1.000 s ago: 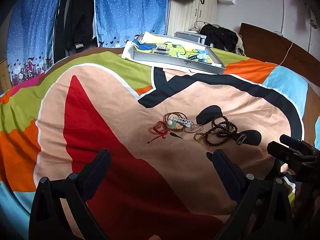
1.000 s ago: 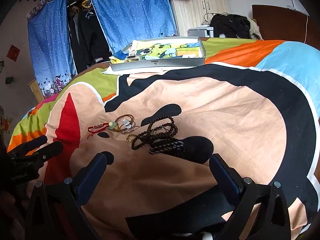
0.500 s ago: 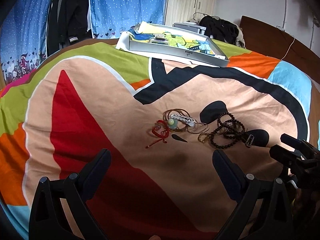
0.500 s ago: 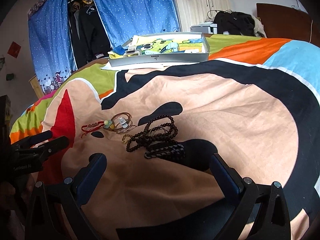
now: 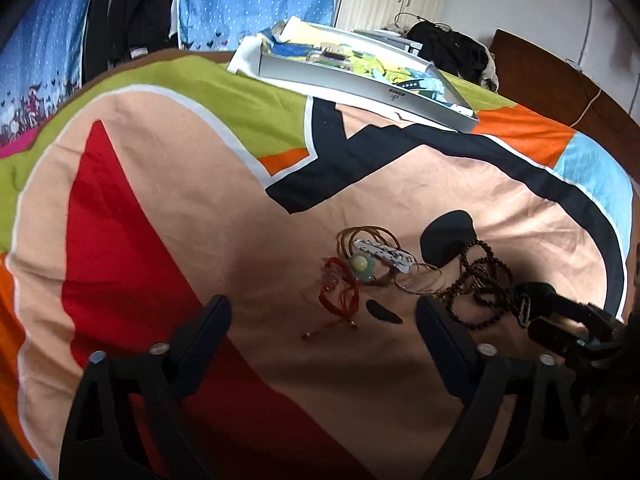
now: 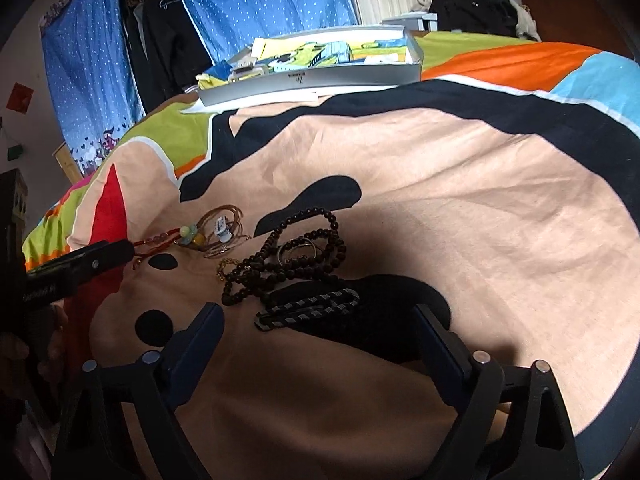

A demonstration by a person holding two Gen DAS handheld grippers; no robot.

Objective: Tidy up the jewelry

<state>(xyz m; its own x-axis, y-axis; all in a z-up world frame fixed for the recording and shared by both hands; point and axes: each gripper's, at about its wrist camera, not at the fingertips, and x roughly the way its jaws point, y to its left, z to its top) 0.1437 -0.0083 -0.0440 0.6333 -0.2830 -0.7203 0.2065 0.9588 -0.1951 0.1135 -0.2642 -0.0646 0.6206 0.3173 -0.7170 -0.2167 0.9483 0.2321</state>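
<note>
A pile of jewelry lies on the patterned bedspread. In the left wrist view a red string bracelet sits just ahead of my open left gripper, with a green bead charm, a white clip and brown hoops behind it. A dark bead necklace lies to the right. In the right wrist view my open right gripper hovers right before a black-grey braided bracelet and the bead necklace. Nothing is held. The left gripper's fingers reach the red bracelet.
An open silver box with a cartoon picture inside rests at the far side of the bed, also the silver box in the right view. Blue curtains, hanging dark clothes and a wooden headboard stand beyond.
Both grippers have moved forward and lower toward the jewelry pile, which now looks larger. The jewelry itself has not moved.
</note>
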